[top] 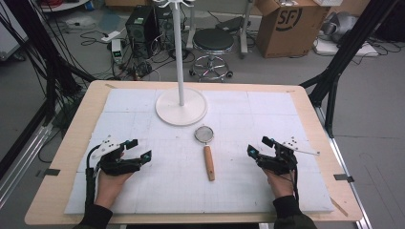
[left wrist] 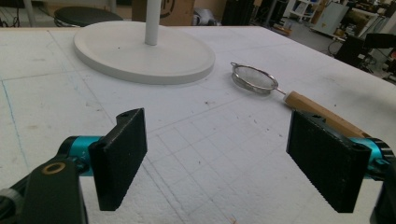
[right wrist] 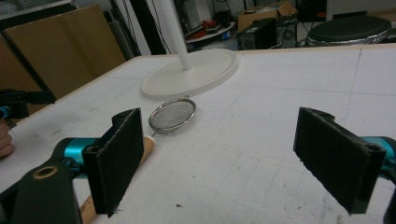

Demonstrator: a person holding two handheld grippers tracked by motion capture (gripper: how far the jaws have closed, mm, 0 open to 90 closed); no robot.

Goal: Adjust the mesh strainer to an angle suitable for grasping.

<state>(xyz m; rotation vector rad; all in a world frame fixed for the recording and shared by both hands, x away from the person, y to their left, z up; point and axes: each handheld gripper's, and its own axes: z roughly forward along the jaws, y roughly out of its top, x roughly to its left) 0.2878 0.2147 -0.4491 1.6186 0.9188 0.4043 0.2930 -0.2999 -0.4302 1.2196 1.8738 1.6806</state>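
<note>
A small strainer with a wooden handle lies mid-table, just in front of the white stand base (mesh end toward it). The left gripper and right gripper rest near the table's front corners, jaws spread, holding nothing.

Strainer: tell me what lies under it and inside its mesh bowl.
The strainer lies on the white mat. Its bowl looks empty in the right gripper view. The mat directly beneath it is covered.
</note>
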